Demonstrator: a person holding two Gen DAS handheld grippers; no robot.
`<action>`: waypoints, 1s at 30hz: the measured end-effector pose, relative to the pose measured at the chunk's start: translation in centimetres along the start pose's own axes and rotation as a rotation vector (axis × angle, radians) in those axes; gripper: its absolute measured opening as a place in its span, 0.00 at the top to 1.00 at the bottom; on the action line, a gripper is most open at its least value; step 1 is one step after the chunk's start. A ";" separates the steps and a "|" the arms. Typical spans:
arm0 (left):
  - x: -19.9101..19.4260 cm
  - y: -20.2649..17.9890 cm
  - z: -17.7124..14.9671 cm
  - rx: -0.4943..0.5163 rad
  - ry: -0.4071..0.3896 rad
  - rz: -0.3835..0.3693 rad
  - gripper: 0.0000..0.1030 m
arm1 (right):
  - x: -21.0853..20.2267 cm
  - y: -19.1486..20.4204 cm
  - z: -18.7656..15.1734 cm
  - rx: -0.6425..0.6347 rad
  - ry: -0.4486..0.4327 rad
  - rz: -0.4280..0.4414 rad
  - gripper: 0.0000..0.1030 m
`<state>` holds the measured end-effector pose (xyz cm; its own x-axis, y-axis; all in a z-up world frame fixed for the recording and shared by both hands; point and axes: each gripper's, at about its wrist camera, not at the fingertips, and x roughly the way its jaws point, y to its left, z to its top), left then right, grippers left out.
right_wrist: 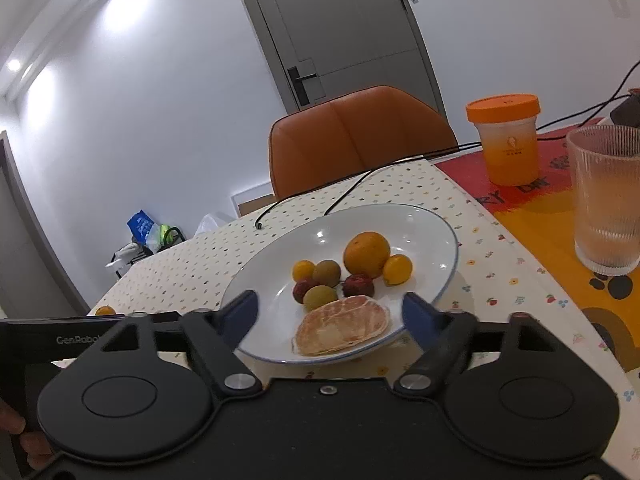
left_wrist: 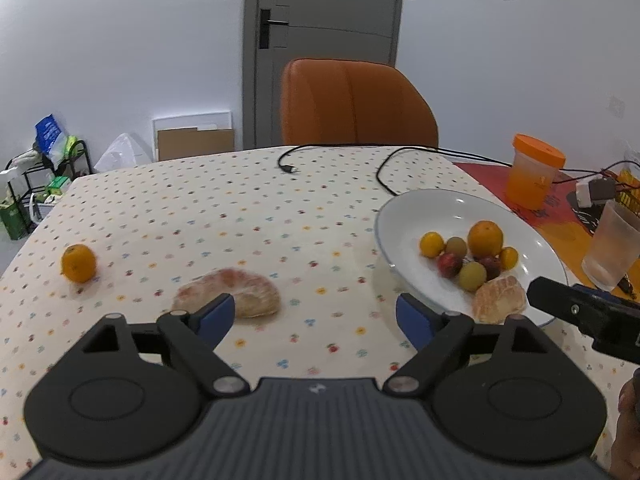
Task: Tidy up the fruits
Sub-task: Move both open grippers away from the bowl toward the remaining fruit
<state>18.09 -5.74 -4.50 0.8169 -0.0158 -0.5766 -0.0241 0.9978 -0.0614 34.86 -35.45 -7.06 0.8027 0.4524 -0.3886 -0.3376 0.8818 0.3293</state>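
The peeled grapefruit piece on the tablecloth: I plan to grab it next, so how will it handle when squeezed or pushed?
The peeled grapefruit piece looks soft and membrane-covered, so a hard squeeze would probably crush it. Its curved, flat-lying shape suggests it will slide rather than roll. The left gripper stands open wide enough to span its end.

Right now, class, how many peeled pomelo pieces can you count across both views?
2. One pomelo piece lies on the tablecloth; the other pomelo piece sits at the white plate's near edge. None seems hidden.

Fruits on plate (2 off)
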 end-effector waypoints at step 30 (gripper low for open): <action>-3.4 9.5 -1.3 -0.138 -0.039 0.101 0.09 | 2.0 8.8 -1.5 -0.132 0.075 0.059 0.00</action>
<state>14.33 3.73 -4.16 0.8278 0.0895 -0.5538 -0.1840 0.9759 -0.1173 32.74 -26.55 -6.23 0.7422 0.5085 -0.4366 -0.4489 0.8609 0.2396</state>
